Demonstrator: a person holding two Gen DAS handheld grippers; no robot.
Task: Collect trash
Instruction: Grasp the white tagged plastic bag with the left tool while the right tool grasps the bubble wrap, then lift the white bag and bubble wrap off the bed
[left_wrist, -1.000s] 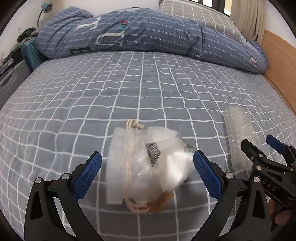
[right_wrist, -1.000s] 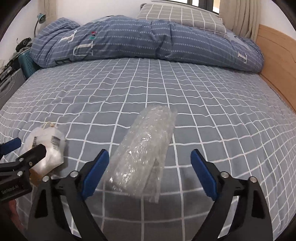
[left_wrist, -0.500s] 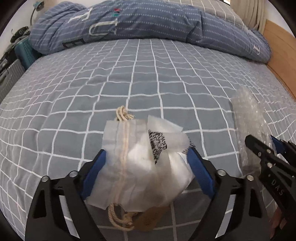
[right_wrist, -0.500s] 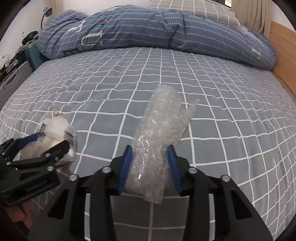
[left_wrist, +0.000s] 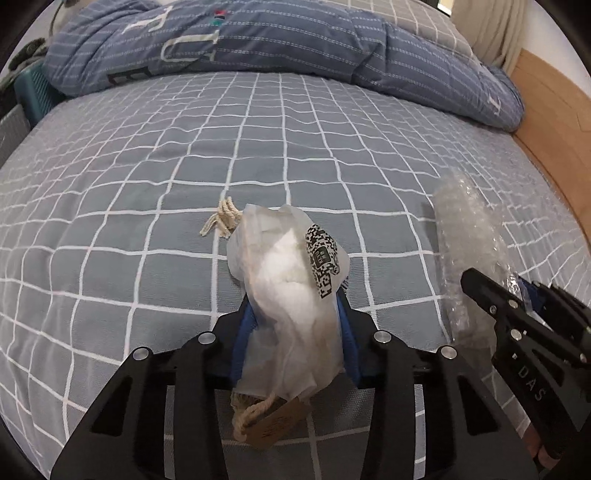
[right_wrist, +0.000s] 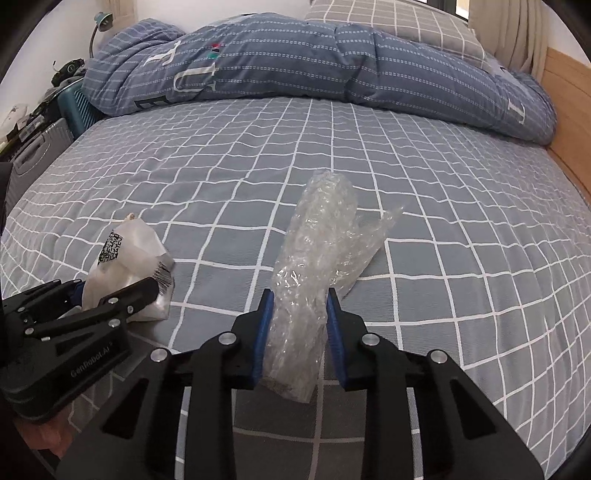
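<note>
Left gripper (left_wrist: 295, 325) jaws closing, pads pressing white bag (left_wrist: 291, 291) on bed (left_wrist: 184, 155) | right gripper (right_wrist: 299, 325) clamped narrow on bubble wrap (right_wrist: 314, 251) | both lie lengthwise, pointing away toward quilt (right_wrist: 295, 59)

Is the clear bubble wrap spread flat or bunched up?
Bunched: the clear bubble wrap is crumpled into a roll, squeezed between the right gripper pads.

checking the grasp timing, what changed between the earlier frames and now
Both grippers went from wide open to closed around trash. The right gripper is shut on the bubble wrap. The left gripper is closing on the white bag, which its pads now squeeze narrower. Both pieces stayed in place on the bed; the folded duvet is unchanged.
</note>
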